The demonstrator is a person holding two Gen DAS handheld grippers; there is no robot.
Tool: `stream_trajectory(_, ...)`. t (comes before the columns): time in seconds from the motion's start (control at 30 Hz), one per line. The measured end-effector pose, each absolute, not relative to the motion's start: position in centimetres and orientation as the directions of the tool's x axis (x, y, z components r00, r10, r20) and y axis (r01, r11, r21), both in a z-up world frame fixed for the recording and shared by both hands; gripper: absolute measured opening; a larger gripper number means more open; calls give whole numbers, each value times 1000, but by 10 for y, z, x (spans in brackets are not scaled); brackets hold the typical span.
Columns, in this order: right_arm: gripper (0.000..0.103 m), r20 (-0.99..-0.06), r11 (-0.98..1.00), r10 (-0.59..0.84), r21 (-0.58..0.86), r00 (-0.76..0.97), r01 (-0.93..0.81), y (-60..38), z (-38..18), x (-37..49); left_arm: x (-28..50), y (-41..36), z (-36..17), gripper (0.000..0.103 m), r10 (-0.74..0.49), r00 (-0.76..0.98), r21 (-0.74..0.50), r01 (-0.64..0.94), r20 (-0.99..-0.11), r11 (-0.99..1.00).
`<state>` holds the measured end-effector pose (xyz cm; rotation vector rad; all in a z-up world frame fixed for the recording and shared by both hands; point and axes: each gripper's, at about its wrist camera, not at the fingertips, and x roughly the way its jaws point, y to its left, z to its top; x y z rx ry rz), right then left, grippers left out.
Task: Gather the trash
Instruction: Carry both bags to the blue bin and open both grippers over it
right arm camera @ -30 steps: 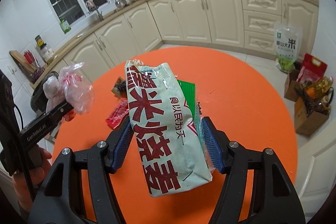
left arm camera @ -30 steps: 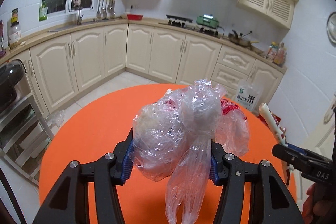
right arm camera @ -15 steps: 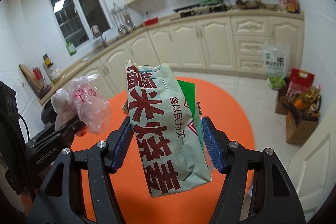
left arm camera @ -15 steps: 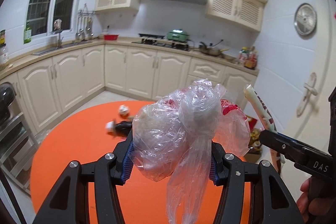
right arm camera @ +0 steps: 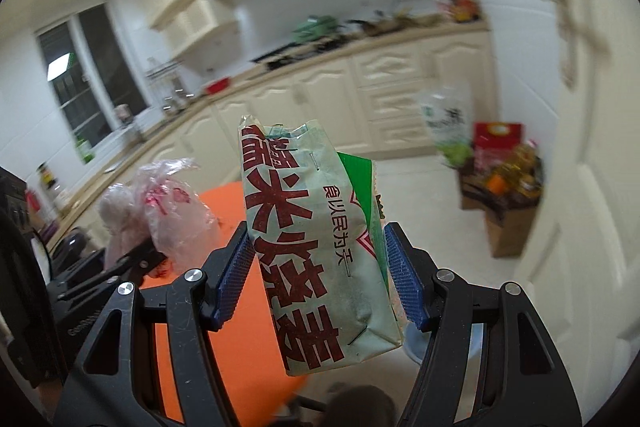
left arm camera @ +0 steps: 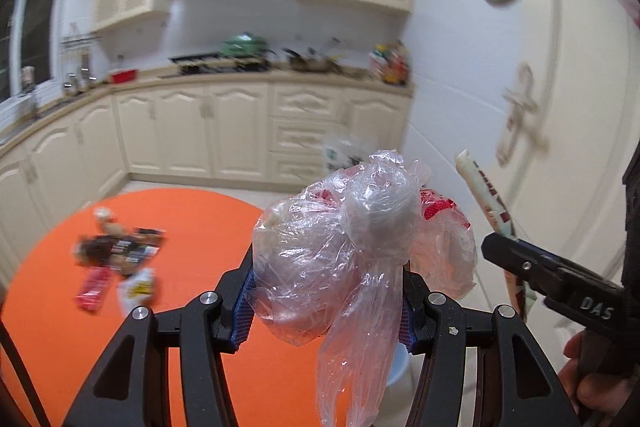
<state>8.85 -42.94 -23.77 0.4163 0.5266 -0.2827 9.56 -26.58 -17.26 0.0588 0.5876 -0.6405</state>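
So the trash is split between both hands. The crumpled clear plastic bag (left arm camera: 352,247) is pinched between the blue pads of the left tool (left arm camera: 326,301), bunched up above the jaws with a loose tail hanging down in front. The pale green snack packet (right arm camera: 316,247) with big red lettering stands upright in the right tool (right arm camera: 320,275), clamped from both sides, and there's a green wrapper (right arm camera: 360,179) tucked right behind it. Both loads are up in the air, over the near edge of the round orange bench (left arm camera: 192,223). More trash sits on the bench, a little blurry pile of wrappers (left arm camera: 116,263) at the left. Behind it all are cream kitchen cabinets (left arm camera: 208,131).
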Motion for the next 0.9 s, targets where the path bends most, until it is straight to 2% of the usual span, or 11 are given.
stream_trajectory(0.17, 62, -621, 804, -217, 324, 753, 499, -493, -282, 65, 117, -316, -197, 52, -569, 544, -126, 645, -617, 753)
stream_trajectory(0.3, 62, -677, 750, -216, 346, 703, 564, -540, -321, 56, 133, -349, -224, 52, -551, 476, -120, 673, -685, 730)
stream_trajectory(0.6, 62, -785, 655, -117, 400, 608, 642, -610, -421, 72, 179, -432, -273, 52, -473, 372, -95, 698, -799, 710)
stream_trajectory(0.9, 62, -837, 597, -20, 429, 547, 678, -640, -501, 102, 234, -521, -324, 53, -378, 300, -81, 681, -876, 728)
